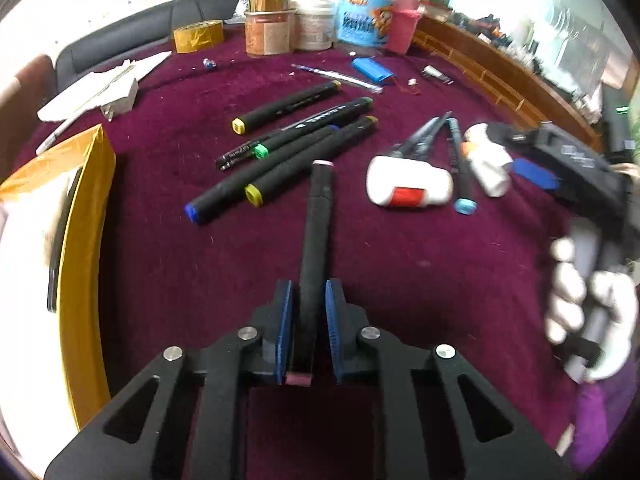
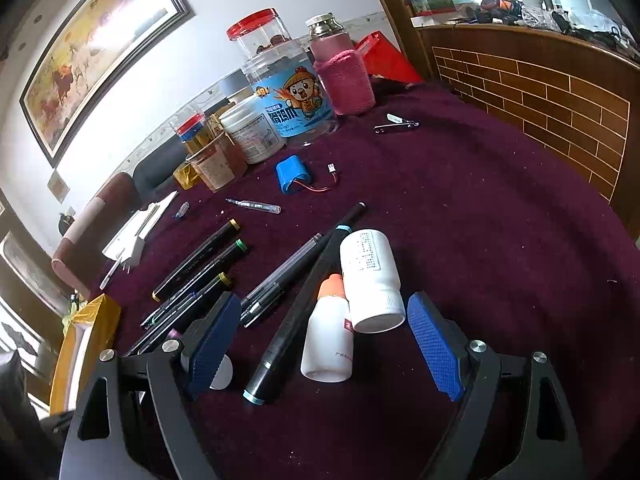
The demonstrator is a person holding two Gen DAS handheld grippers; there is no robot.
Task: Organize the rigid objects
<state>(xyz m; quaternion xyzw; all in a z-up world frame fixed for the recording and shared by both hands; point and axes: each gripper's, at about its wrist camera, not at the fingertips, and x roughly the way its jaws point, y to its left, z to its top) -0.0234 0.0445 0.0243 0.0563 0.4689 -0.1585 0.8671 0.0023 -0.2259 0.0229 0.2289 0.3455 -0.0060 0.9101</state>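
Observation:
My left gripper [image 1: 308, 300] is shut on a black marker with a pink cap [image 1: 318, 236], held above the maroon cloth. Several black markers [image 1: 296, 136] lie side by side ahead of it. My right gripper [image 2: 324, 328] is open, its blue pads [image 2: 434, 340] on either side of two white bottles: a wide one [image 2: 370, 276] and a small one with an orange cap [image 2: 328, 340]. A black marker with a light blue cap [image 2: 288, 336] lies between the pads too. The right gripper also shows blurred in the left wrist view [image 1: 532, 152].
A yellow-edged box [image 1: 80, 240] stands at the left. Jars, a blue-labelled tub [image 2: 296, 96], a pink-sleeved flask [image 2: 344, 68] and yellow tape [image 1: 198, 36] line the back. A blue battery pack [image 2: 294, 174], pens [image 2: 280, 276], a plug [image 1: 116, 100] and nail clippers [image 2: 396, 124] lie loose.

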